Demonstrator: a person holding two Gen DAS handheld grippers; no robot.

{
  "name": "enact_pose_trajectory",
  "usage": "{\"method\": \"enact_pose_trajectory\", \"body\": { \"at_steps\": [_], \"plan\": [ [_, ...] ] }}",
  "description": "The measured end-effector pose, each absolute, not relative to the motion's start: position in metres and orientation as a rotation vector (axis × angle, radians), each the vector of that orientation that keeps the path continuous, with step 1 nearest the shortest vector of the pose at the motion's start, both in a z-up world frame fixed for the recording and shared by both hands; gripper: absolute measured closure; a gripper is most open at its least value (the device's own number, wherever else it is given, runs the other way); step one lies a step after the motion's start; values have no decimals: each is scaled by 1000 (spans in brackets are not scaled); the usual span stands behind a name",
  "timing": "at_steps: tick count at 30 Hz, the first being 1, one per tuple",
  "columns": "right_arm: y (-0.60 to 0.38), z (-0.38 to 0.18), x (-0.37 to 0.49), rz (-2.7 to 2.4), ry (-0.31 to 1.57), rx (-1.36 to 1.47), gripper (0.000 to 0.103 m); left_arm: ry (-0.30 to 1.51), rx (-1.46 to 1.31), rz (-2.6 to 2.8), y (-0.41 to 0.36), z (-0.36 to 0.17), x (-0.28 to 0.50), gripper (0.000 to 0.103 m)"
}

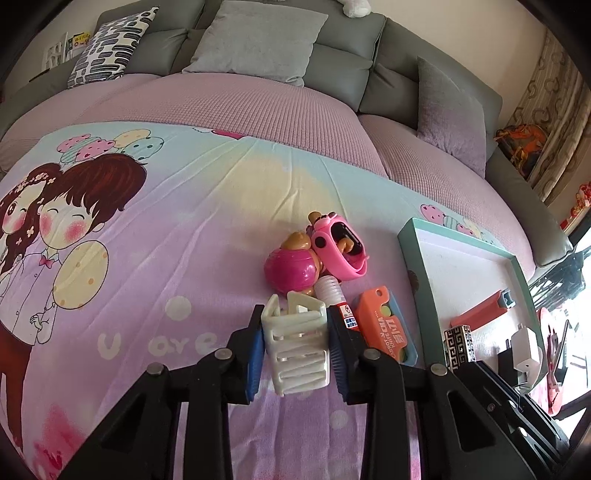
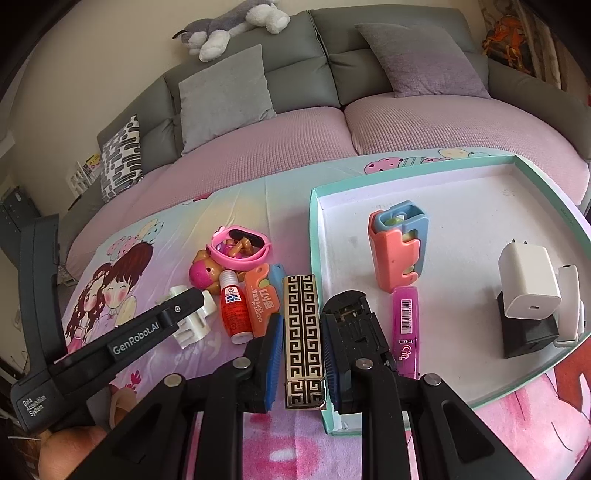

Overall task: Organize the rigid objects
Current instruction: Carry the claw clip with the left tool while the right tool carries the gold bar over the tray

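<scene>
Between the left gripper's [image 1: 297,347] blue pads sits the white slotted plastic clip [image 1: 295,350], clamped on the cartoon-print sheet [image 1: 166,229], toys crowding just ahead. The right gripper [image 2: 304,354] pinches a gold-and-black patterned rectangular case [image 2: 303,332] beside the teal-rimmed tray's [image 2: 316,236] left edge; open sheet lies leftward, and the case's near end is cut off.

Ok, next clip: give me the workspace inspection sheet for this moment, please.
Surface: cartoon-print sheet spread over a sofa seat.
Job's things: teal-rimmed tray holding a coral-and-blue toy, magenta marker, white charger on a black block, and a black part.
Clutter: outside the tray, bunched together, a pink watch, pink ball toy, red bottle and orange toy knife.
Grippers: left gripper shut on the white clip; right gripper shut on the patterned lighter.
Cables: nothing seen.
Surroundings: grey cushions, plush dog, curtain.
</scene>
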State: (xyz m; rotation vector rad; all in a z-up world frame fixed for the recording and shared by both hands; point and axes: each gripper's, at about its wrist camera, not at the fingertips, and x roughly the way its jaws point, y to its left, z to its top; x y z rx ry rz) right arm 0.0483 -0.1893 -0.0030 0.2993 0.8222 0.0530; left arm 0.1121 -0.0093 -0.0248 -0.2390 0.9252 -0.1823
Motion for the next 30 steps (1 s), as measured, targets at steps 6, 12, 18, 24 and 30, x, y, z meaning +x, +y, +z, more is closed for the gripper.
{"method": "enact_pose_trajectory", "body": {
  "at_steps": [6,12,18,24,30],
  "plan": [
    [-202,20,37,-1,699,299,80,833,-253,-221,-9,6,100,71],
    [-229,34,28,-111,625,291,80,764,-221,-281,-24,28,91,71],
    [-268,34,23,-250,622,280,80,768,-147,-363,-61,30,88,71],
    [-301,36,15,-325,602,315,80,764,-47,-465,-110,31,79,71],
    [-324,34,3,-389,579,336,80,757,44,-549,-153,27,68,71]
  ]
}}
